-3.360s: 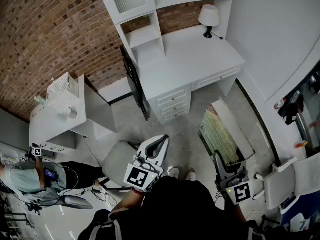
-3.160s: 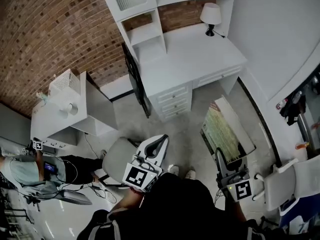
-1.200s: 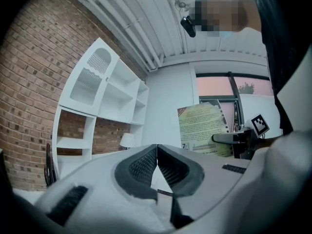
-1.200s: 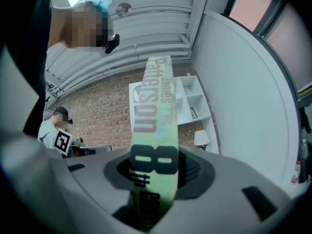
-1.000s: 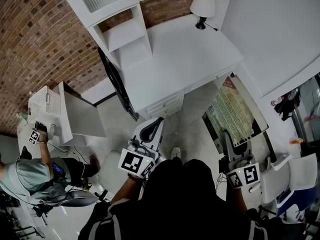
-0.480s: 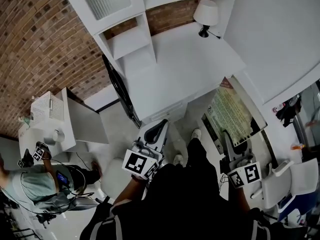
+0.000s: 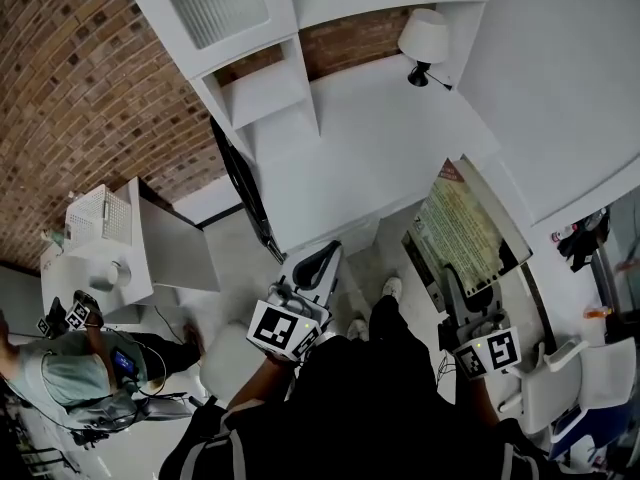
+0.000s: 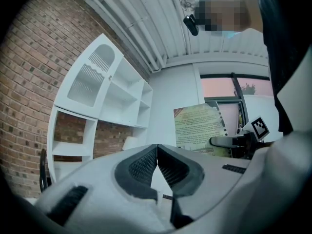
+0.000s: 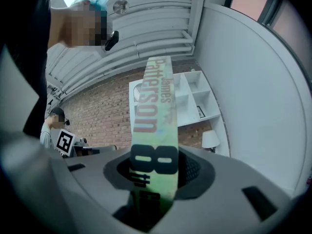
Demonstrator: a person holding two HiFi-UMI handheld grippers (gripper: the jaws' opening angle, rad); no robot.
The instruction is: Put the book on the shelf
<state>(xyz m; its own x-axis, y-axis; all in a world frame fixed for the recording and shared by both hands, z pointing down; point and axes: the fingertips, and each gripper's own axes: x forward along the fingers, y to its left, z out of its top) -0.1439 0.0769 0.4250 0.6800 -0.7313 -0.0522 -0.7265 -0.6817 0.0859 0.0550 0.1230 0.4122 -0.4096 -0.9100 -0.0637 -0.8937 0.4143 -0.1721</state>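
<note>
Two grippers were in my head view, both held out level in front of me toward the white desk [image 7: 370, 148]. My left gripper [image 7: 322, 258] was clenched on nothing: in the left gripper view its ribbed pads [image 8: 141, 165] met at the tips with no gap and nothing between them. My right gripper [image 7: 450, 280] was grasping the book [image 7: 468, 230] by its lower end, so the book stood up out of the jaws with its green printed cover turned toward the left gripper. In the right gripper view the spine [image 9: 153, 130] faced the camera, rising between the pads, lettered "James Patterson" with a large "8" lower down.

The book was in the air beside the desk's front right corner, well apart from the shelf unit [image 7: 265, 93], whose open white compartments stood at the desk's back against the brick wall [image 7: 90, 78]. A lamp [image 7: 424, 40] stood on the far right of the desk. Another person [image 7: 70, 373] sat at the lower left of the head view.
</note>
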